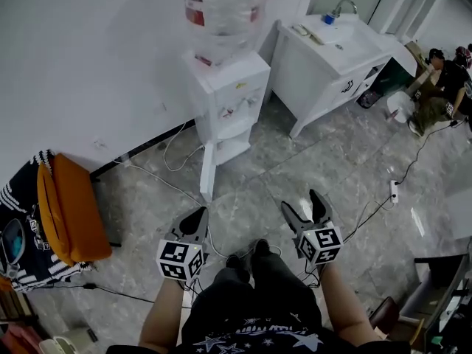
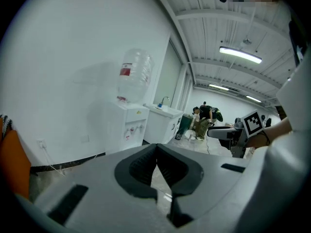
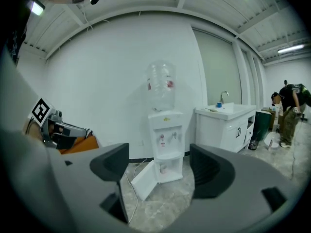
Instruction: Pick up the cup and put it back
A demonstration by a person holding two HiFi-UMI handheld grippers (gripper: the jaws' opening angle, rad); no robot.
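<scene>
- My left gripper (image 1: 198, 214) is clenched: in its own view (image 2: 156, 152) the jaw tips meet with nothing between them.
- My right gripper (image 1: 301, 201) is released: its jaws stand wide apart and empty (image 3: 160, 155).
- Both grippers hang above the grey floor (image 1: 346, 168), side by side and apart, pointing to 12 o'clock.
- The dispenser (image 1: 225, 94) stands at 12 o'clock against the wall, with a bottle (image 1: 225, 13) on top.
- Its lower door (image 1: 209, 169) hangs open.
- The cup: I cannot make it out in any view.
- A sink unit (image 1: 332, 57) stands at 1 o'clock, just beside the dispenser.
- An orange seat (image 1: 70, 209) is at 9 o'clock.
- A person (image 1: 435, 87) bends over at 2 o'clock, well apart from me.
</scene>
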